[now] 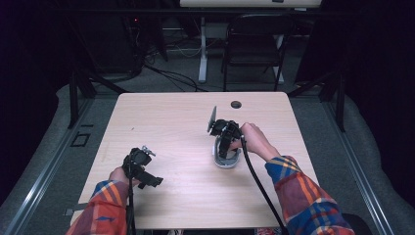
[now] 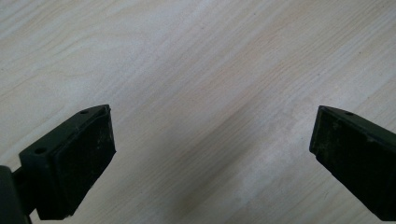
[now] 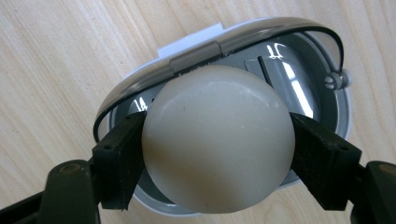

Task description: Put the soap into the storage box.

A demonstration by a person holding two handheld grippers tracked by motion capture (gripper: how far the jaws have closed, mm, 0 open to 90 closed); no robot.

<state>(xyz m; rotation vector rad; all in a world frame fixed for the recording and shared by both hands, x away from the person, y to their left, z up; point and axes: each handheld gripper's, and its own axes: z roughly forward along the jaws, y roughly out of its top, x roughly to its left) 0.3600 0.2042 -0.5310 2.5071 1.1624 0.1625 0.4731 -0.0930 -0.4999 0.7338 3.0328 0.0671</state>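
**Egg over slicer cradle: risks at the set-down**

Left side: the left gripper (image 1: 147, 169) sits low over the near left part of the table (image 1: 161, 112), well apart from the work. In the left gripper view its jaws stand spread wide with bare wood between them; it holds nothing and steadies nothing.

Centre-right: the right gripper (image 1: 224, 147) points down over a grey egg slicer (image 1: 226, 160) lying flat on the table. In the right gripper view the jaws pinch a smooth, pale egg (image 3: 217, 140) across its widest part, one pad on each side. The egg hangs just above the slicer's cradle (image 3: 299, 88); whether its underside already touches I cannot tell, since the egg hides the gap.

Risks, as judged:
- Grip is on a rounded, slick surface. A harder squeeze may crack or squash the egg; a looser one may let it rotate or squirt out.
- The slicer is loose on the table. An off-centre descent may push on the rim and skate or tip it, as the left gripper is not bracing it.
- If released before the egg seats in the hollow, it may roll off onto the table.
- The wire frame (image 3: 219, 44) stands hinged open just behind the egg; a jaw may snag it on withdrawal.
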